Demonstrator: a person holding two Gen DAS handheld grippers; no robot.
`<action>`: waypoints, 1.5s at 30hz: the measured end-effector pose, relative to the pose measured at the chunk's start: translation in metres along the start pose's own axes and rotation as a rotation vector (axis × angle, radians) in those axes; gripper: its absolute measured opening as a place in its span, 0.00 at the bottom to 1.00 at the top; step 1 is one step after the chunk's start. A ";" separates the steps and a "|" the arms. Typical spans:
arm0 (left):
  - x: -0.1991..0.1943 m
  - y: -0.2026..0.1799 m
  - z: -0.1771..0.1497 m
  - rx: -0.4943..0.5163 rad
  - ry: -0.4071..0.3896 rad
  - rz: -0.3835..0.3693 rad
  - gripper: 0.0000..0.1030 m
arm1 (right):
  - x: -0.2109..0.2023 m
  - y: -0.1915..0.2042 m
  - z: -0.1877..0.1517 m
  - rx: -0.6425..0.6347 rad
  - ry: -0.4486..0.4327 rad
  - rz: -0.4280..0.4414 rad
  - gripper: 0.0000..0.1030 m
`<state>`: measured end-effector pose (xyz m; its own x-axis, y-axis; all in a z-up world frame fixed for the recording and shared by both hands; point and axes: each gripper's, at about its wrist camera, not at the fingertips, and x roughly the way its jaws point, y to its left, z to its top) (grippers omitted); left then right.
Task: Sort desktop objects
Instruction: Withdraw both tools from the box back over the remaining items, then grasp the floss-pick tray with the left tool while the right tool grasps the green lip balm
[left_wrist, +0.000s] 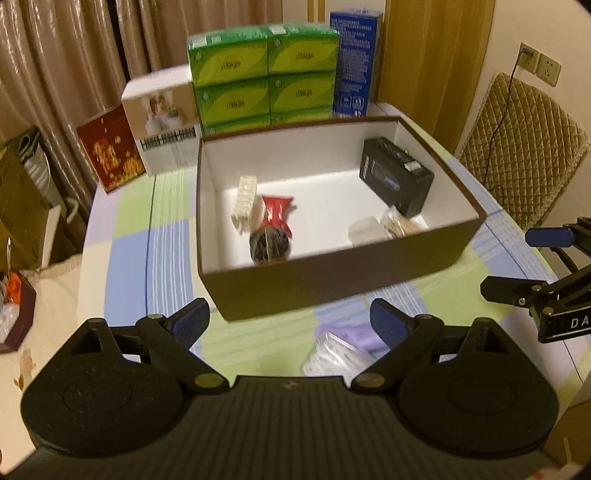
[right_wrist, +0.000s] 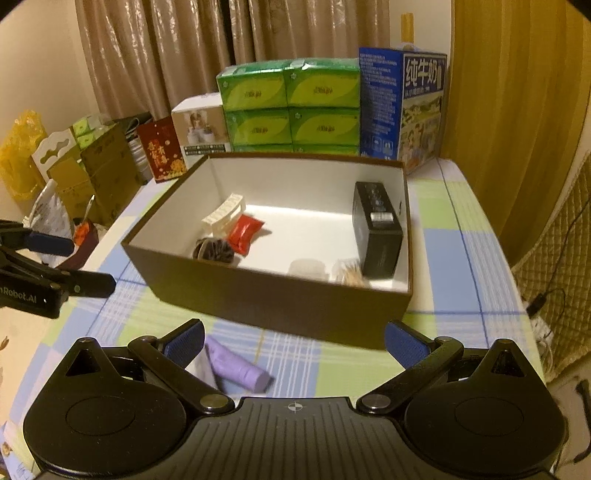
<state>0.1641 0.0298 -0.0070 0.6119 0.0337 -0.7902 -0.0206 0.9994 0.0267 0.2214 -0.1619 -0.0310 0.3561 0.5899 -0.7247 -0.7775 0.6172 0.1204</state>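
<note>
Both your left gripper (left_wrist: 290, 319) and right gripper (right_wrist: 294, 341) hang released above the purple roll (right_wrist: 236, 365) and clear packet (left_wrist: 332, 354) lying before the brown box (right_wrist: 258, 295), so pickup probably comes next.

Your table (right_wrist: 436, 258) wore a checked cloth of blue, green and white. On it sat the brown box (right_wrist: 266, 295), with a purple roll (right_wrist: 236, 369) and a clear packet (left_wrist: 332, 354) lying just before it. Behind stood green cartons (right_wrist: 288, 107), a blue milk carton (right_wrist: 402, 107), a white box (right_wrist: 201, 127) and a red card (right_wrist: 160, 149).
</note>
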 end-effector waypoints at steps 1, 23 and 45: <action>0.001 -0.001 -0.005 -0.003 0.009 0.001 0.89 | 0.000 0.000 -0.003 0.008 0.005 0.007 0.98; 0.029 -0.020 -0.066 -0.078 0.152 0.000 0.89 | 0.013 -0.007 -0.061 0.093 0.138 -0.017 0.98; 0.115 -0.027 -0.054 -0.095 0.186 0.059 0.90 | 0.029 -0.039 -0.072 0.175 0.196 -0.058 0.98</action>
<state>0.1921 0.0063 -0.1321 0.4509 0.0823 -0.8888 -0.1320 0.9909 0.0248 0.2247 -0.2065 -0.1061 0.2769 0.4500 -0.8490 -0.6513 0.7375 0.1785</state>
